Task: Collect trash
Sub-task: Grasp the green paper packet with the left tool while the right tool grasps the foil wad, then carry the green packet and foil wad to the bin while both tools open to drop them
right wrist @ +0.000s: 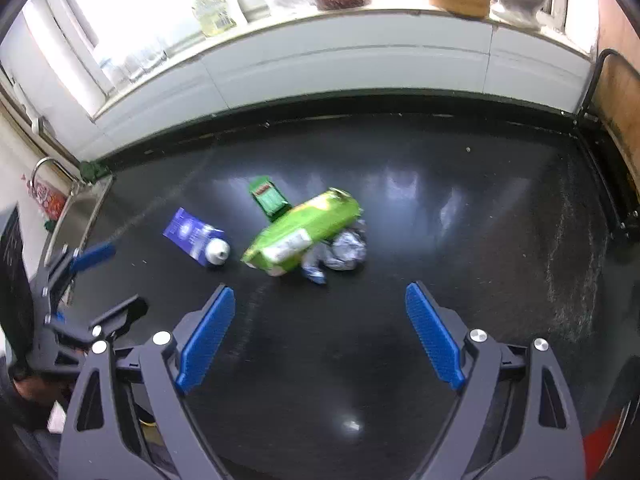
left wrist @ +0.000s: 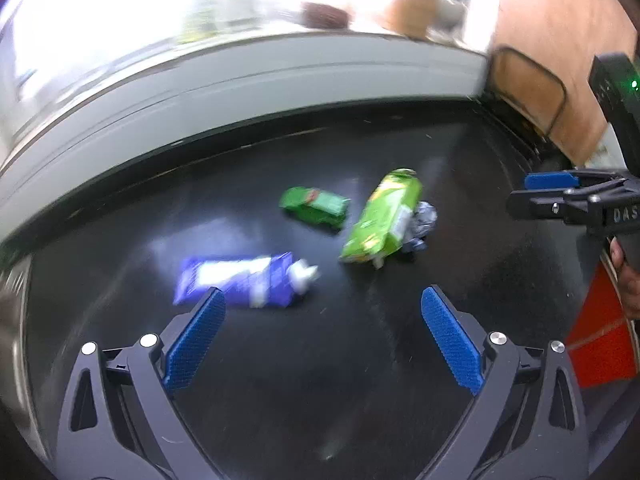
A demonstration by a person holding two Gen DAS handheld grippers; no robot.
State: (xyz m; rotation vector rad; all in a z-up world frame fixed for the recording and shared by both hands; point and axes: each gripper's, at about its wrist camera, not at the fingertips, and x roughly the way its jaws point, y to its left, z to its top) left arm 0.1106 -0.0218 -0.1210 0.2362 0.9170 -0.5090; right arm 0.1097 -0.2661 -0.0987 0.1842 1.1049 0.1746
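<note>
Crinkly light-green wrapper (right wrist: 302, 232) looks light, soft, slippery; pinch its flat middle. Left gripper (left wrist: 322, 336) and right gripper (right wrist: 320, 332) jaws spread wide, empty.

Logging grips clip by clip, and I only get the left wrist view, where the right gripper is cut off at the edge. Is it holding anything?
Observer: No. The right gripper is open, with nothing between its pads.
Operator: What is tucked beside the light green bag?
Observer: A crumpled foil wrapper, partly under that bag.
Operator: Anything past the left end of the counter?
Observer: A sink with a curved tap.
</note>
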